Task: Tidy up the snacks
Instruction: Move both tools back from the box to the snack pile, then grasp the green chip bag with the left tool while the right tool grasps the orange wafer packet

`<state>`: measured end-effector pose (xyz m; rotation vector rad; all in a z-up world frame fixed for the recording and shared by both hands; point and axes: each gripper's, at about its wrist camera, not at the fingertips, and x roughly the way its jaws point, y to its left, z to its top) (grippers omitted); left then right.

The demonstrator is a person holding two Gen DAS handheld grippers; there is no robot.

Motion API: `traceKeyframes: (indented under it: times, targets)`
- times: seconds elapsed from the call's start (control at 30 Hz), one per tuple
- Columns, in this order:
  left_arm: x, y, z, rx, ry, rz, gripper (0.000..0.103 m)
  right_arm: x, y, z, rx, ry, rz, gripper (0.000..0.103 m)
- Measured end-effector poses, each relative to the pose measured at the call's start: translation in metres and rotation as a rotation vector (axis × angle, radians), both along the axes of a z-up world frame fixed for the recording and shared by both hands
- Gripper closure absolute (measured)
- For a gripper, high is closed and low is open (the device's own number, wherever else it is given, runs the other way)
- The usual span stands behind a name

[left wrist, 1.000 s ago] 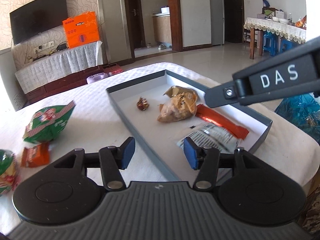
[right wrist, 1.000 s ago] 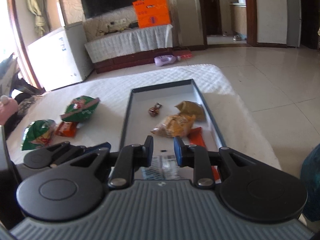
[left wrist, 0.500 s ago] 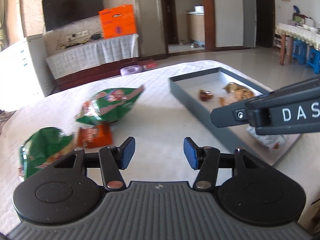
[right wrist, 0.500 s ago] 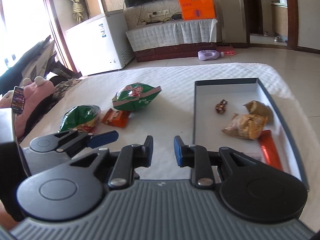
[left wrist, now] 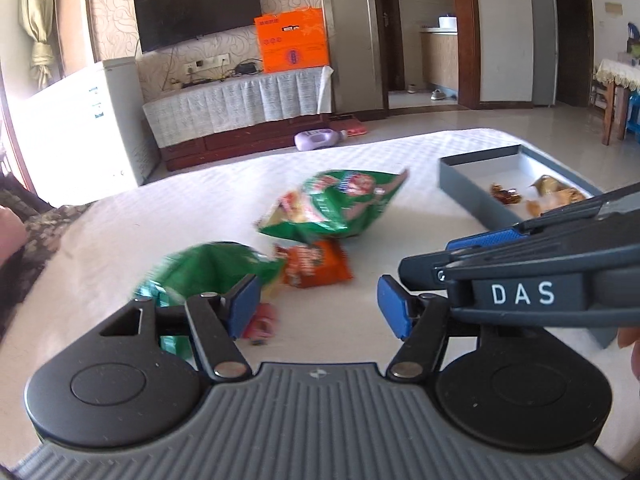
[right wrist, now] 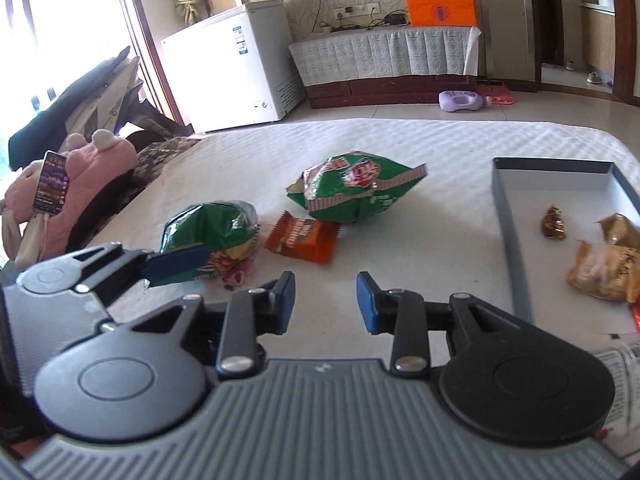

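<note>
- The grey tray (right wrist: 516, 240) stands at the right on the white tabletop (right wrist: 400, 144); three snacks wait left of it.
- My left hand-held gripper (left wrist: 318, 306) and right hand-held gripper (right wrist: 326, 300) have just been opening; both are empty.
- I should take the big green bag (right wrist: 356, 192) gently by its edge.

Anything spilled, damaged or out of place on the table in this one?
Nothing spilled or damaged. Two green chip bags, an orange packet and a small pink item lie loose outside the grey tray.

A home, seemingly: wall television (left wrist: 196, 8), chest freezer (right wrist: 236, 68).
</note>
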<state>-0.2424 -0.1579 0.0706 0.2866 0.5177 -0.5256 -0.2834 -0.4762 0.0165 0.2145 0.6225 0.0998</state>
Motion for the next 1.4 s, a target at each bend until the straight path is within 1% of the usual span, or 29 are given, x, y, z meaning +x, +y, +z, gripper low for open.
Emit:
traceKeyframes:
  times: [0.03, 0.13, 0.2, 0.27, 0.3, 0.33, 0.43, 0.53, 0.6, 0.63, 0.77, 0.87, 1.1, 1.27, 1.4]
  targets:
    - [0.006, 0.004, 0.001, 0.006, -0.003, 0.004, 0.030, 0.004, 0.002, 0.000, 0.003, -0.004, -0.003, 0.066]
    - [0.018, 0.018, 0.004, 0.010, -0.013, 0.017, 0.028, 0.013, 0.010, -0.001, -0.001, -0.020, -0.024, 0.057]
    - [0.025, 0.027, 0.004, 0.009, -0.013, 0.031, 0.026, 0.019, 0.015, -0.003, -0.005, -0.025, -0.036, 0.054]
    - [0.032, 0.036, 0.004, 0.008, -0.011, 0.038, 0.025, 0.026, 0.018, -0.004, -0.007, -0.027, -0.040, 0.042]
    - [0.035, 0.040, 0.003, 0.014, -0.015, 0.039, 0.025, 0.029, 0.021, -0.005, -0.011, -0.027, -0.037, 0.041]
    - [0.037, 0.045, 0.001, 0.022, -0.026, 0.046, 0.023, 0.031, 0.023, -0.006, -0.022, -0.025, -0.041, 0.041]
    - [0.044, 0.055, -0.002, 0.011, -0.022, 0.067, 0.022, 0.037, 0.025, -0.007, -0.057, -0.031, -0.083, 0.040]
    - [0.053, 0.066, -0.005, -0.007, -0.002, 0.095, 0.022, 0.048, 0.019, -0.015, -0.042, 0.029, -0.130, 0.040]
    - [0.055, 0.069, -0.005, -0.020, 0.007, 0.100, 0.022, 0.054, 0.022, -0.021, -0.046, 0.066, -0.133, 0.040]
    - [0.056, 0.070, -0.005, -0.025, 0.009, 0.101, 0.022, 0.057, 0.024, -0.023, -0.048, 0.069, -0.130, 0.040]
    - [0.058, 0.069, -0.002, -0.055, 0.023, 0.102, 0.022, 0.065, 0.039, -0.027, -0.059, 0.045, -0.113, 0.040]
    - [0.061, 0.068, -0.003, -0.045, 0.022, 0.109, 0.022, 0.075, 0.046, -0.033, -0.094, 0.062, -0.114, 0.040]
    - [0.069, 0.069, -0.005, -0.048, 0.030, 0.111, 0.022, 0.092, 0.051, -0.040, -0.101, 0.066, -0.133, 0.040]
    - [0.072, 0.072, -0.008, -0.059, 0.037, 0.118, 0.022, 0.102, 0.053, -0.046, -0.117, 0.064, -0.134, 0.033]
    - [0.075, 0.072, -0.009, -0.059, 0.039, 0.117, 0.020, 0.109, 0.048, -0.050, -0.100, 0.069, -0.119, 0.033]
